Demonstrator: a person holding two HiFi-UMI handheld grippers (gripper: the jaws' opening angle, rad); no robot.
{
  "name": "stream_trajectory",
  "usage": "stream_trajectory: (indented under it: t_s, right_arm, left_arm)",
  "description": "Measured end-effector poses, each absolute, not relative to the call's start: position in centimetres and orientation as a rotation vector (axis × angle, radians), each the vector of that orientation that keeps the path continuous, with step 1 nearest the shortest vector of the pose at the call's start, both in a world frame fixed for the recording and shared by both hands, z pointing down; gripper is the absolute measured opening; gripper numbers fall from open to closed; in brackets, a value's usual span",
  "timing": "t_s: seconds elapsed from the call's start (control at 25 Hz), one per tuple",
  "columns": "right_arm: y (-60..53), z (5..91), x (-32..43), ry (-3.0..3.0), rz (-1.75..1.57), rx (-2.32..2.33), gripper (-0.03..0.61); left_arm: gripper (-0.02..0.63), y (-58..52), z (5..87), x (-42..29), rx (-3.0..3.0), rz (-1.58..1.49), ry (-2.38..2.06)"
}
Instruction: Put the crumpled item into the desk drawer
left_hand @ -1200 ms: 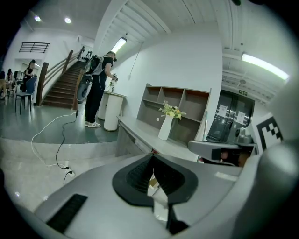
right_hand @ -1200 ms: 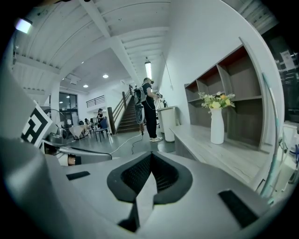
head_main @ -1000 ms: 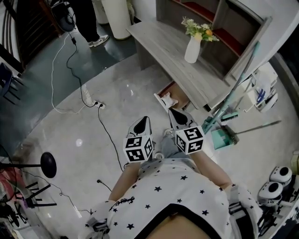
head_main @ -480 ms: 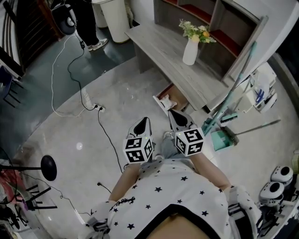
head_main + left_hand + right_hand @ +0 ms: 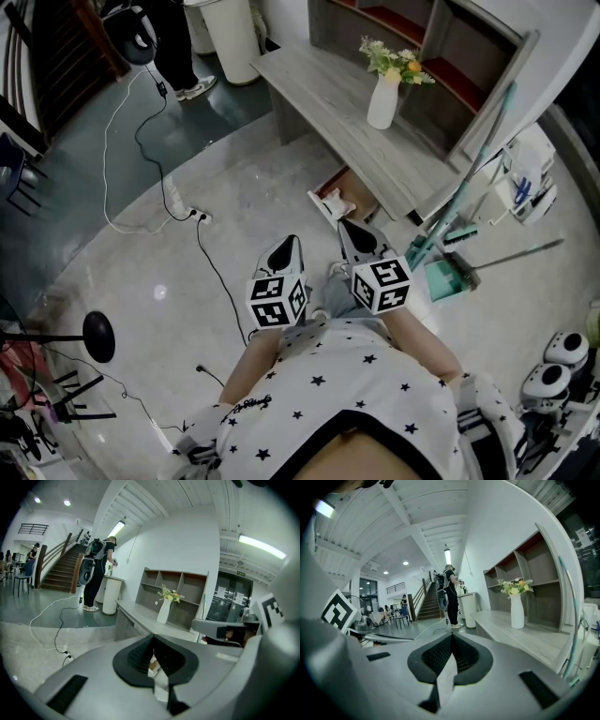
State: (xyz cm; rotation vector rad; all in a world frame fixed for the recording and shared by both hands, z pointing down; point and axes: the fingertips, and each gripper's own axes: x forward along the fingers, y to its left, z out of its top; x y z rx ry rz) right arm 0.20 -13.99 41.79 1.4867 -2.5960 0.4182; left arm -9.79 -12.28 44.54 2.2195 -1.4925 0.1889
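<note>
A white crumpled item (image 5: 331,201) lies at the front of an open drawer (image 5: 361,200) under the grey wooden desk (image 5: 328,94). I hold both grippers close to my chest, side by side, pointing at the desk. The left gripper (image 5: 292,241) is shut with nothing in it, well short of the drawer. Just below the drawer's front, the right gripper (image 5: 344,225) is also shut and empty. In the left gripper view the jaws (image 5: 153,639) meet at the tip; the right gripper view shows the same (image 5: 451,637).
A white vase of flowers (image 5: 383,98) stands on the desk before an open shelf unit (image 5: 450,47). A power strip and cables (image 5: 183,206) lie on the floor at left. A teal broom and dustpan (image 5: 450,272) lean at right. A person (image 5: 173,42) stands by a white bin (image 5: 232,33).
The head view has shifted very slightly, with the desk a little higher in the picture. Both grippers stay where they were, still shut.
</note>
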Motion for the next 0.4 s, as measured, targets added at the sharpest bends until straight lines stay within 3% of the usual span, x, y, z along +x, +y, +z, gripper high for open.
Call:
stream_trajectory:
  t_s: [0.4]
  right_arm:
    - [-14.14, 41.81, 0.02, -2.589, 0.425, 1.487, -0.008]
  left_arm:
    - [0.012, -12.44, 44.42, -9.97, 2.218, 0.188, -1.489]
